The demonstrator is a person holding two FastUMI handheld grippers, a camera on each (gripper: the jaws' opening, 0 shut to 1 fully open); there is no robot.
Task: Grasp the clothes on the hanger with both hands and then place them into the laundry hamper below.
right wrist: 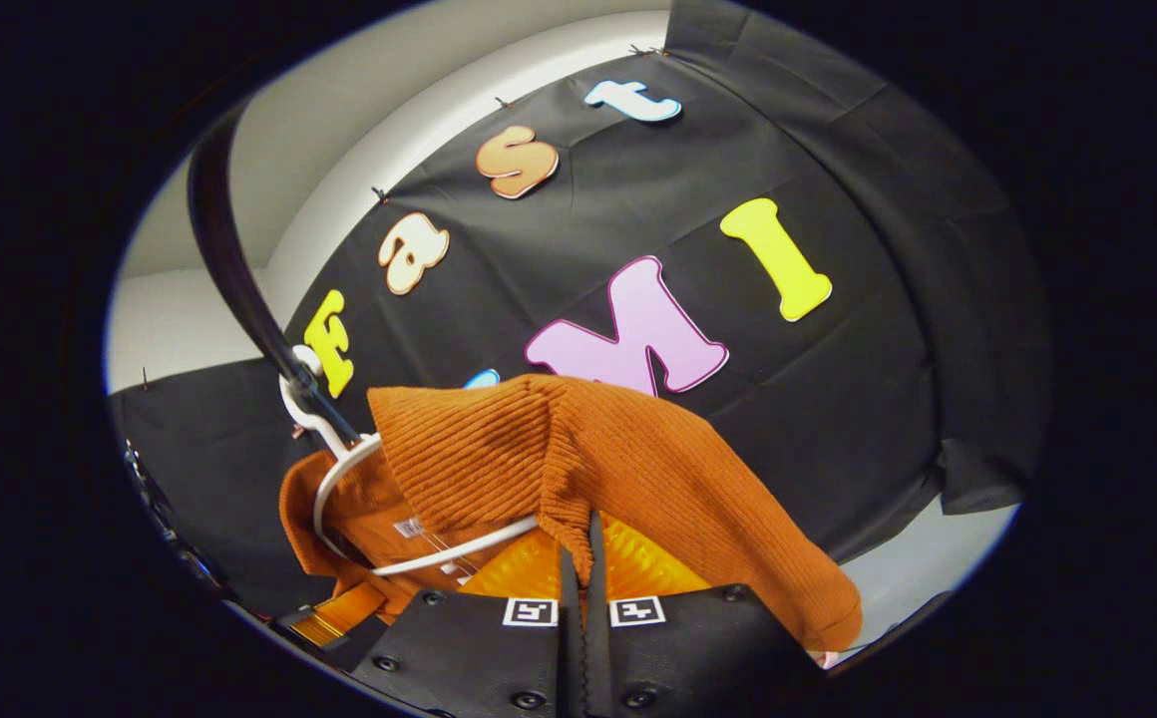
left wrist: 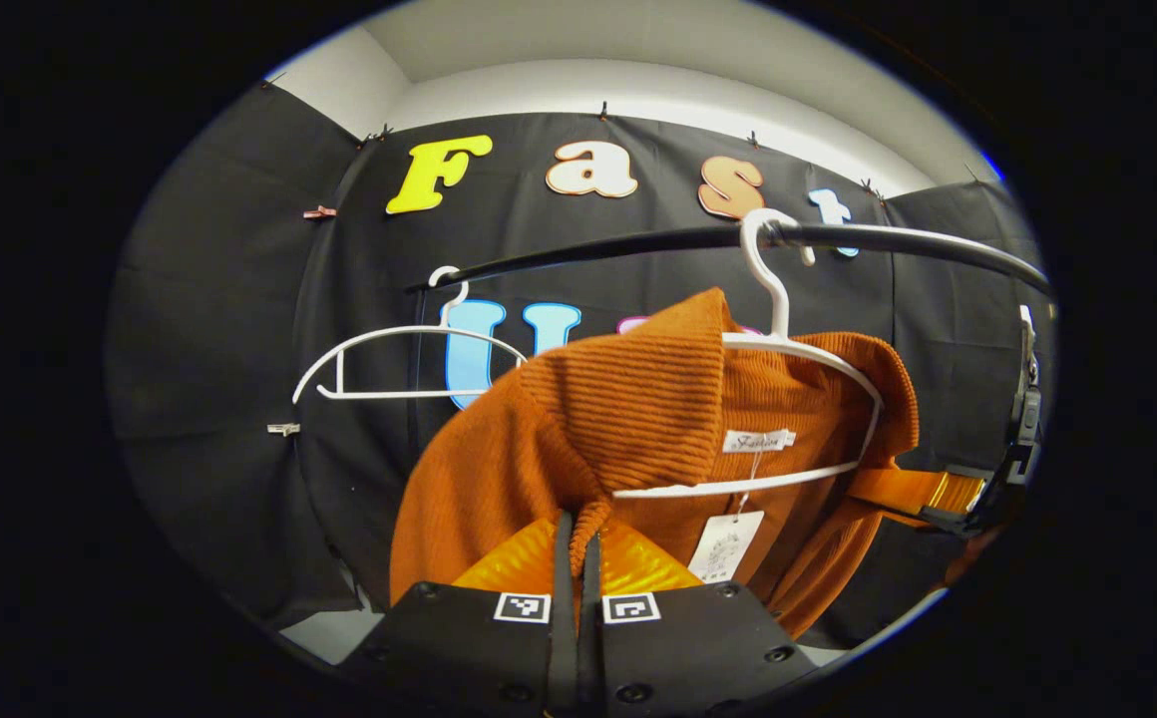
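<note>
Both claws closed narrow on knit: my left gripper [left wrist: 578,558] and right gripper [right wrist: 583,563] each pinch the orange sweater [left wrist: 638,399]. Sweater on white hanger [left wrist: 788,349], hanger on rail [left wrist: 888,239]. Remaining: pull off, lower into hamper.

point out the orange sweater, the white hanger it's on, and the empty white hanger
orange sweater [left wrist: 628,399]: left gripper view, on the ribbed collar.
white hanger holding it [left wrist: 773,299]: left gripper view, on the neck below its hook.
empty white hanger [left wrist: 389,334]: left gripper view, on its upper arm.
</note>
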